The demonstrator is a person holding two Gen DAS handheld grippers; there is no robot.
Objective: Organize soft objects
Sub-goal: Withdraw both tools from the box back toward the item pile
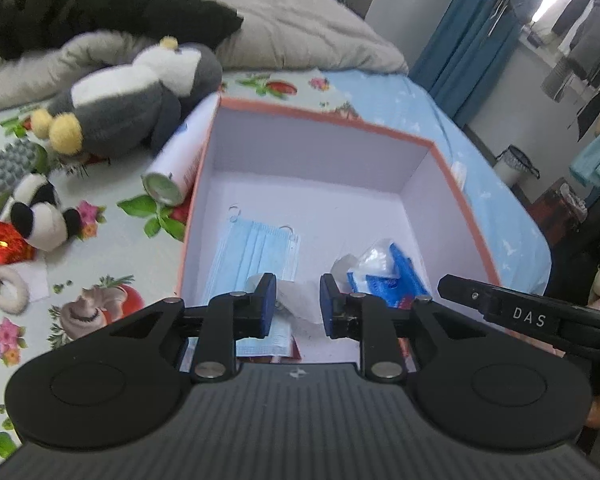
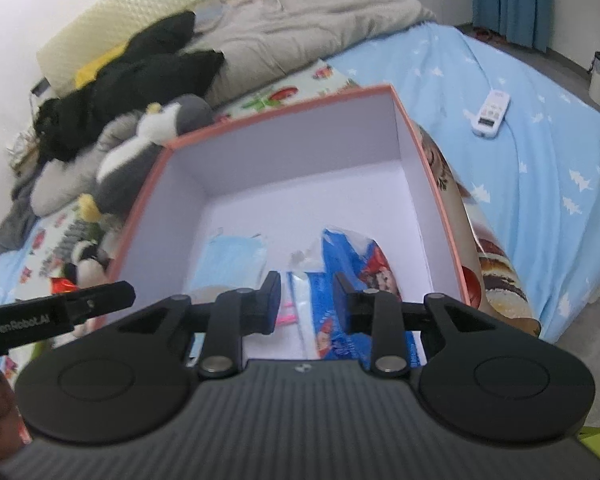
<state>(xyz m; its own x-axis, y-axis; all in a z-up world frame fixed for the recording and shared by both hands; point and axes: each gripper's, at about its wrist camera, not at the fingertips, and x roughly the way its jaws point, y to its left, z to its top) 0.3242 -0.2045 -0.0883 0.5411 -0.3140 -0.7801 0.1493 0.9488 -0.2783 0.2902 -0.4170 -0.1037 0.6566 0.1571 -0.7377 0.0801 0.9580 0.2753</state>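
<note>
A pink-rimmed box (image 1: 328,118) with a white inside sits on the bed. It also shows in the right wrist view (image 2: 284,122). In it lie a blue face mask (image 1: 256,252), a crumpled white tissue (image 1: 300,300) and a blue tissue pack (image 1: 396,276). My left gripper (image 1: 298,300) is open over the box's near side, its jaws on either side of the tissue. My right gripper (image 2: 306,300) is open above the blue pack (image 2: 344,264). A grey penguin plush (image 1: 128,100) and a small panda plush (image 1: 40,216) lie left of the box.
A white spray can (image 1: 176,164) leans on the box's left wall. A red wrapper (image 1: 0,244), a white ring (image 1: 4,288) and a green brush (image 1: 8,172) lie at left. A black garment (image 1: 100,4) and grey blanket (image 1: 300,28) lie behind. A white remote (image 2: 490,114) lies right.
</note>
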